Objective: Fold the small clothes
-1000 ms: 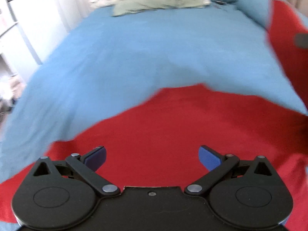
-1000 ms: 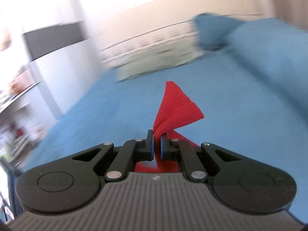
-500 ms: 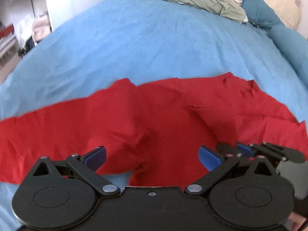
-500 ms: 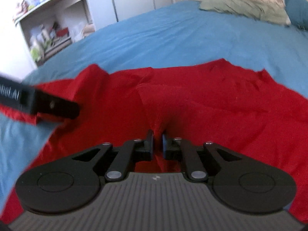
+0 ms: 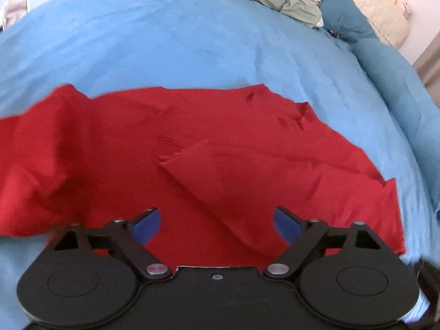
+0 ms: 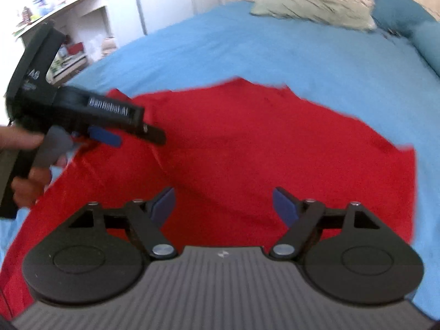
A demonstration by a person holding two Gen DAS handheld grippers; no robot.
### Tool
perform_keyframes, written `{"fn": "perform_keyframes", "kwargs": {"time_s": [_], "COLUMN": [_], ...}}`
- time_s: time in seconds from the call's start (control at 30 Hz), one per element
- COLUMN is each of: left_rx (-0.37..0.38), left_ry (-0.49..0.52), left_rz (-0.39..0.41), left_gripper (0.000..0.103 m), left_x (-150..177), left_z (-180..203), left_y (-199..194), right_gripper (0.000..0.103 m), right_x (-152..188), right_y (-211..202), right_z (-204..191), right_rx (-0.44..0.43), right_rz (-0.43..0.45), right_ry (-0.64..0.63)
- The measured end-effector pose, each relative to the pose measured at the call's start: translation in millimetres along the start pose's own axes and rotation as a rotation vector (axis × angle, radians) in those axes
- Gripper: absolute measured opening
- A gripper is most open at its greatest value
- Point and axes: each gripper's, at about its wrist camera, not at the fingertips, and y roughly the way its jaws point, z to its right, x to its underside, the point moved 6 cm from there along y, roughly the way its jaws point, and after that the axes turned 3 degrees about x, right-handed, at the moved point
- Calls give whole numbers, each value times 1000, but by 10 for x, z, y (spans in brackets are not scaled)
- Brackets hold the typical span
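Two spread tools (image 5: 217, 224) over red garment (image 5: 220, 143)

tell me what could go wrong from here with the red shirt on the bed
The red shirt lies rumpled on the blue bedspread, with a flap doubled over near its middle; folding now may trap those creases. Both claws, left and right, are open above it, so a careless pinch could also catch the bedspread.

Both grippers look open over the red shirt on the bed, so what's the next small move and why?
Probably lower the open right gripper onto the near edge of the rumpled red cloth garment and pinch it: neither it nor the open left gripper holds anything, and the garment lies unfolded on the blue bedspread.
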Motion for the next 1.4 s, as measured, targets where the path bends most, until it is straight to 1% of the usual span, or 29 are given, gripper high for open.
{"fn": "perform_keyframes", "kwargs": {"time_s": [0.03,0.07,0.13,0.2,0.27,0.37,0.47,0.57,0.6,0.63,0.67,0.7,0.77,0.9,1.0,1.07,1.17,1.23,1.3,1.37,1.4], "left_rx": [2,-12,-60,-111,-124,-89,-77,-85,-83,-86,-100,-110,-105,-139,-188,-218,-237,-256,-253,-256,-264], "left_ry": [-17,-37,-66,-83,-96,-80,-84,-46,-32,-21,-13,-6,-9,13,12,-8,-33,-34,-37,-14,5], "left_rz": [9,16,38,56,71,64,57,57,63,69,69,71,98,221,296,320,292,287,284,254,239], "left_gripper": [82,77,55,52,52,52,52,52,48,29,15,6,5,4,5,5,5,5,5,5,9], "left_x": [-4,-12,-34,-34,-13,-9,-68,-126,-138,-152,-160,-177,-218,-296,-299,-250,-154,-102,-63,-14,15], "left_z": [6,-3,-59,-157,-243,-254,-204,-143,-128,-119,-128,-140,-151,-157,-264,-385,-556,-609,-646,-658,-662], "left_y": [30,50,46,0,-55,-37,27,78,87,92,87,76,18,-283,-466,-501,-386,-325,-312,-280,-269], "right_gripper": [94,94,94,94,94,94,94,95,95,95,95,96,98,98,98,98,97,95,92,92,92], "right_x": [71,141,233,288,317,348,344,345,337,334,325,310,282,234,218,240,282,299,312,362,403], "right_y": [-10,-11,9,21,37,73,75,93,100,89,88,92,114,163,182,210,200,159,120,95,84], "right_z": [71,140,270,370,480,578,640,770,824,894,951,984,1027,1057,1073,1120,1231,1295,1336,1366,1368], "right_rx": [15,26,49,56,65,81,101,145,162,173,182,189,201,210,222,242,255,249,245,242,242], "right_rz": [-11,-21,-33,-35,-34,-41,-36,-34,-32,-26,-18,-11,-2,8,15,8,13,18,20,13,6], "right_ry": [9,17,50,90,126,156,161,192,212,236,259,270,274,287,298,315,361,378,381,386,378]}}
